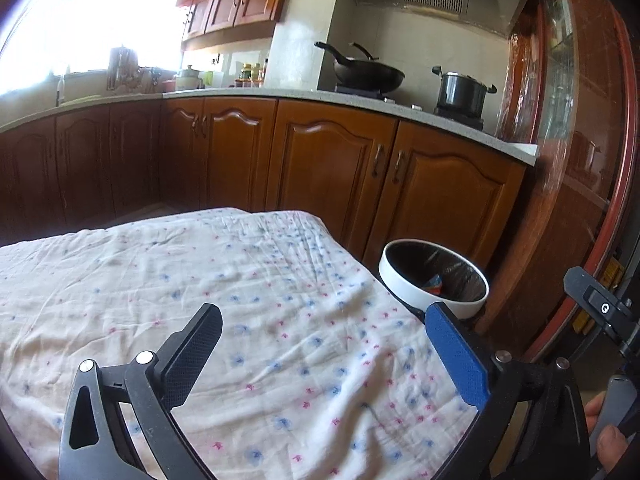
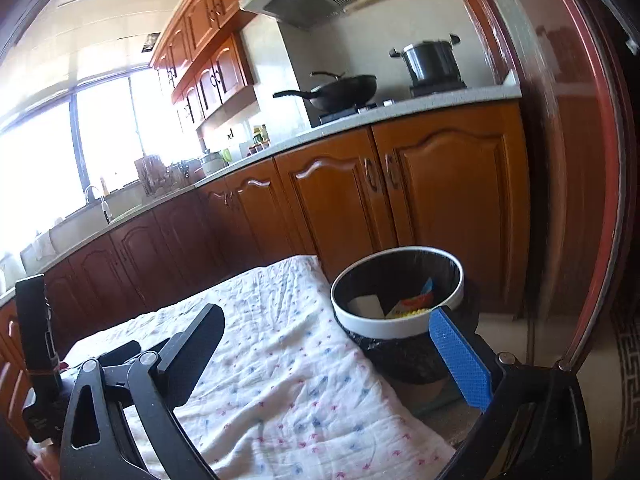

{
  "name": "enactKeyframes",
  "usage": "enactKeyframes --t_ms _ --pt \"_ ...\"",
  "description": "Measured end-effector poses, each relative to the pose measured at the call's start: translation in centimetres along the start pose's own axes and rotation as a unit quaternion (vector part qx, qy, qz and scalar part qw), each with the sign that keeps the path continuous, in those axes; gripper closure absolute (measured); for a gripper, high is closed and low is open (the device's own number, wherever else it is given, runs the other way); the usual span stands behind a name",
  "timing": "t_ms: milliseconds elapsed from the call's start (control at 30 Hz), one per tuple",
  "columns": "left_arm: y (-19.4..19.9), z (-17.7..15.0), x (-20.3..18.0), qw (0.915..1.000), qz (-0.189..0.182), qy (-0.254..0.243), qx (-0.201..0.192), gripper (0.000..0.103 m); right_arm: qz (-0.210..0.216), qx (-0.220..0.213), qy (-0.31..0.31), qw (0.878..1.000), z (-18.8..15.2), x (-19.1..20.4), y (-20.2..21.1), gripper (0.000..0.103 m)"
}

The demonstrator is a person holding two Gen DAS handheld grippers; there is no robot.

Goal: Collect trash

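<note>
A white-rimmed trash bin [image 1: 404,280] lined with a black bag stands on the floor past the table's right edge; it also shows in the right wrist view [image 2: 396,326]. Inside lie colourful wrappers [image 2: 416,304] and a white piece [image 2: 366,305]. My left gripper [image 1: 324,314] is open and empty above the cloth-covered table [image 1: 200,280]. My right gripper [image 2: 328,316] is open and empty, over the table's right edge, close to the bin. No loose trash shows on the cloth [image 2: 280,360].
Wooden kitchen cabinets [image 1: 328,160] run behind the table, with a wok [image 1: 368,72] and a pot [image 1: 460,90] on the stove. A red-framed glass door [image 1: 580,140] stands at the right. The other gripper's body [image 2: 36,352] shows at far left.
</note>
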State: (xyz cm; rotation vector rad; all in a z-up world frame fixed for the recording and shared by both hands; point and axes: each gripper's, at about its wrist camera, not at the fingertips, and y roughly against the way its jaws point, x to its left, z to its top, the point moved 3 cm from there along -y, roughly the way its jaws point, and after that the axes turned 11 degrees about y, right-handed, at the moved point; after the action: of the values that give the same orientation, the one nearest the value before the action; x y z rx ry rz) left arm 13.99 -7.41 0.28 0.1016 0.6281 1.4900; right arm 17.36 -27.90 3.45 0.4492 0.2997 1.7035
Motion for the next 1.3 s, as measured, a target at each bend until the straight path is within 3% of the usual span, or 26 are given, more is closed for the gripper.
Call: enactKeyframes --t_ms 167,400,1300 --pt "1.7 -2.7 0.7 0.9988 0.024 -0.015 -0.040 0.001 -0.033 -0.032 0.031 0.998 -1.4 1.0 0.4 0.000" --pt "1.5 -5.8 1.3 0.9978 0.045 -0.034 -0.034 0.001 -0.035 -0.027 0.037 0.998 -4.4 2.0 -0.8 0.000" --pt "0.7 -5.8 3.9 0.9953 0.063 -0.060 -0.043 0.001 -0.034 -0.038 0.040 0.998 -6.8 2.3 0.1 0.000"
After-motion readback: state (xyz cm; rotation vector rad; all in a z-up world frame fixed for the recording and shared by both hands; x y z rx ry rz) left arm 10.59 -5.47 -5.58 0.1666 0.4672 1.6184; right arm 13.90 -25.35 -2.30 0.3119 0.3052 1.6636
